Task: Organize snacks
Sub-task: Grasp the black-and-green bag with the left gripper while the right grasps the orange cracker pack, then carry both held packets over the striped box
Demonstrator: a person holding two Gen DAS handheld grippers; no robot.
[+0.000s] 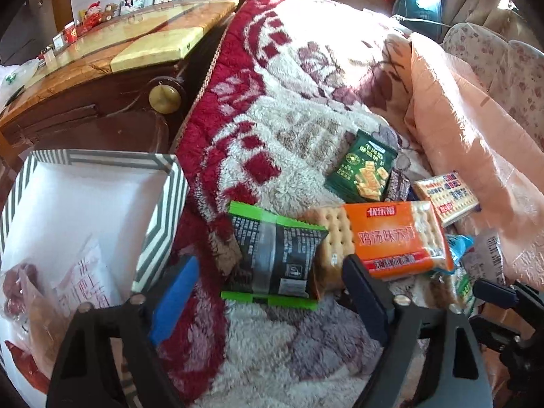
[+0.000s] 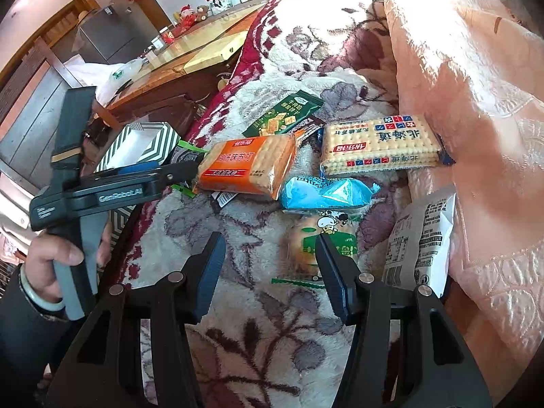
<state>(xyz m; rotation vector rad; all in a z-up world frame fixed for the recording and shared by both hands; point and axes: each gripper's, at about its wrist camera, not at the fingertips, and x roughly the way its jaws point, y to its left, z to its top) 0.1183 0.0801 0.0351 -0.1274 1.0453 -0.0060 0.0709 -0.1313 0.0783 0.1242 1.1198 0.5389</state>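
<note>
Snacks are scattered over a fleecy red-and-white blanket (image 1: 306, 108), and a striped box (image 1: 159, 204) with a white inside stands at its left edge, already holding a few packets. The black packet with green ends (image 1: 275, 258) lies nearest the box, flat on the blanket, and it is framed between the two fingers of the left gripper (image 1: 272, 292), whose jaws are seen standing wide with neither pad pressing on it. Its long axis runs roughly across the gap between the jaws, from green end to green end, so the fingers would have to close over its length rather than its narrow width. The orange cracker pack (image 1: 397, 238) lies touching it on the right and partly beneath its edge, just beside the right-hand finger.

The right gripper (image 2: 268, 272) is held lower over the blanket with its jaws part-open and nothing between the pads; the small bun packet with a cow on it (image 2: 323, 248) lies just ahead of its fingers, though blur makes contact hard to judge. The blue packet (image 2: 326, 193), the long cream cracker pack (image 2: 380, 146) and the dark green packet (image 2: 282, 115) lie farther off. The left gripper is judged the nearer one to both the black packet and the box.
</note>
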